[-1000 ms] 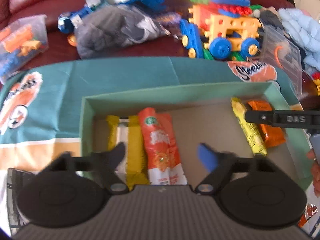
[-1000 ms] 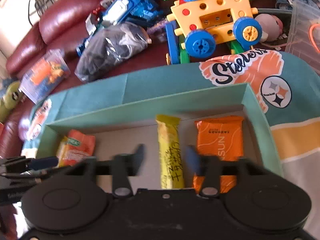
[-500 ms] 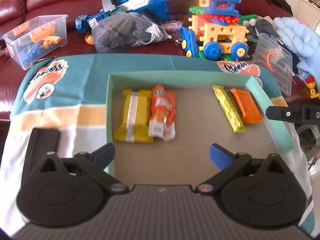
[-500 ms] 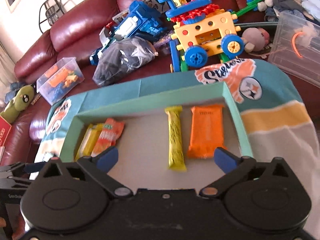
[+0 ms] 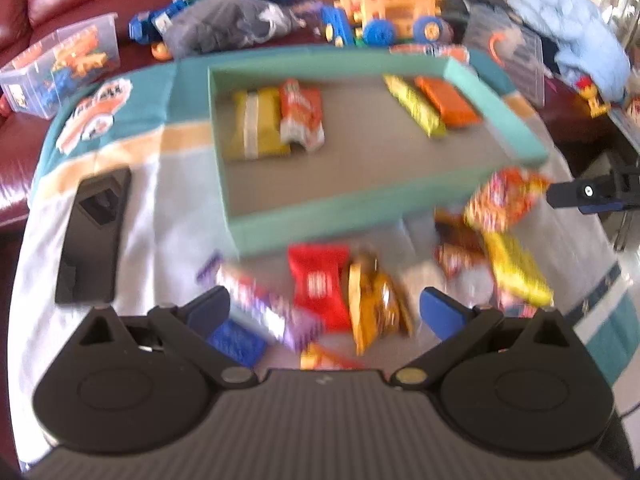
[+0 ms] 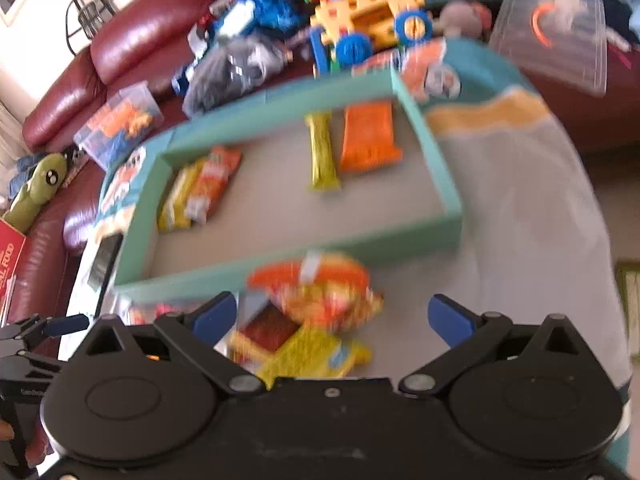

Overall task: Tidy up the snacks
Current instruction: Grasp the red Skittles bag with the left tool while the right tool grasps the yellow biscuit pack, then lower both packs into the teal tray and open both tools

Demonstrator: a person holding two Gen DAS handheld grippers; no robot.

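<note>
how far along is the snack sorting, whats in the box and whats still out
Done: four snacks lie in the teal box, a yellow pack beside an orange pouch on one side, a yellow bar beside an orange pack on the other. In hand: nothing; left gripper and right gripper are open and empty. Left: the loose pile in front, including a red pack.

free: box (image 5: 496, 120) middle floor bare | blocked: snack pile (image 5: 352, 296) before box's near wall | left: black stand (image 5: 92, 236) on cloth
</note>
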